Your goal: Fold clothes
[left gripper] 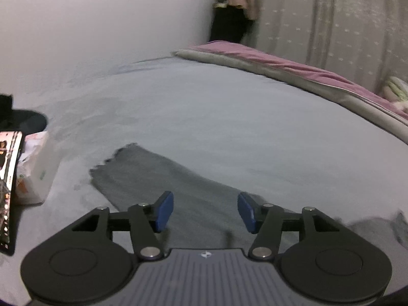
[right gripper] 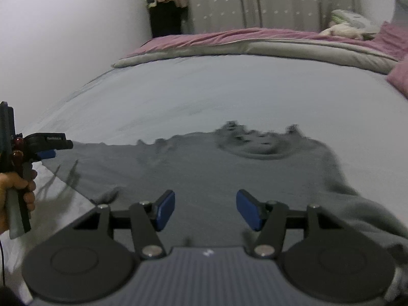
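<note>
Grey shirt [right gripper: 229, 176] blurred, hem cut off, left tool [left gripper: 205, 211] spread, right tool [right gripper: 205, 210] spread

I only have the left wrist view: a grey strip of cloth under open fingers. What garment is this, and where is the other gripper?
Observer: A dark grey sweater, spread flat on the bed sheet, neckline at the far side.
Operator: And the right gripper?
Observer: The right gripper is above the sweater's body, jaws open, empty.
Operator: Is my left gripper near a sleeve?
Observer: Yes, the left gripper is at the end of the outstretched sleeve.
</note>
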The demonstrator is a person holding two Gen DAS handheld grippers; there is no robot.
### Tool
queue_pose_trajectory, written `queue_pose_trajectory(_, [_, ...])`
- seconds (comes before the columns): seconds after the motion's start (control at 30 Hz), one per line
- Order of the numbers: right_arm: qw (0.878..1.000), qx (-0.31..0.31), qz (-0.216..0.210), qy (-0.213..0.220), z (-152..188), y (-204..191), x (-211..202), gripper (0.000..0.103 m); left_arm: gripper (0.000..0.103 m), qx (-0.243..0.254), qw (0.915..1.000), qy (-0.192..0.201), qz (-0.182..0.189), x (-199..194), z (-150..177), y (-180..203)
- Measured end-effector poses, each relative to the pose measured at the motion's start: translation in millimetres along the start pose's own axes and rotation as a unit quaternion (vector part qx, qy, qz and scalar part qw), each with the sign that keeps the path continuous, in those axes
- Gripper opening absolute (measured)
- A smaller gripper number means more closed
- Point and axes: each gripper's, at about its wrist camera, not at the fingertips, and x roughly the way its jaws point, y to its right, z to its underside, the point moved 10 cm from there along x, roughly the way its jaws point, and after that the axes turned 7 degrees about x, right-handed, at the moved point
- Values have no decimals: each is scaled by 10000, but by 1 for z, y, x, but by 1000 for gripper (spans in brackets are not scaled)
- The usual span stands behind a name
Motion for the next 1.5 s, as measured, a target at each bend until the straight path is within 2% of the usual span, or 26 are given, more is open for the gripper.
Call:
queue_pose_trajectory(0.2, [9994,188,252,161,9,42,-37,57,59,550,9980,-78,300,-27,17,49])
queue_pose_trajectory(0.4, [9981,314,444,297,15,72,-54,58,68,756,9947,-175,672,-50,36,88])
queue_pose_trajectory(0.53, [9970,360,580,370,16,85,-58,58,73,1136,9888,-122,956,-67,48,120])
queue_pose_trajectory(0.63, [9964,426,658,316,16,92,-59,58,76,1315,9821,-216,1335,-76,57,143])
queue_pose_trajectory(0.7, [9960,463,704,312,13,95,-61,60,78,1253,9779,-365,1631,-80,63,152])
queue_pose_trajectory(0.77, [9954,530,724,334,11,100,-64,70,81,1189,9727,-514,1925,-83,68,162])
queue_pose_trajectory(0.83, [9948,607,743,355,8,104,-67,71,88,1125,9663,-663,2217,-88,73,172])
queue_pose_trajectory(0.97, [9918,868,866,362,7,125,-80,71,91,1041,9525,-927,2707,-96,83,188])
queue_pose_trajectory(1.17, [9804,1534,1201,278,13,174,-101,70,95,1098,9434,-929,2990,-107,92,198])
queue_pose_trajectory(1.37, [9651,2171,1442,242,23,219,-116,65,96,1107,9347,-958,3238,-114,97,206])
queue_pose_trajectory(1.5, [9594,2484,1339,-2,36,229,-112,58,96,1152,9326,-1080,3246,-113,100,208])
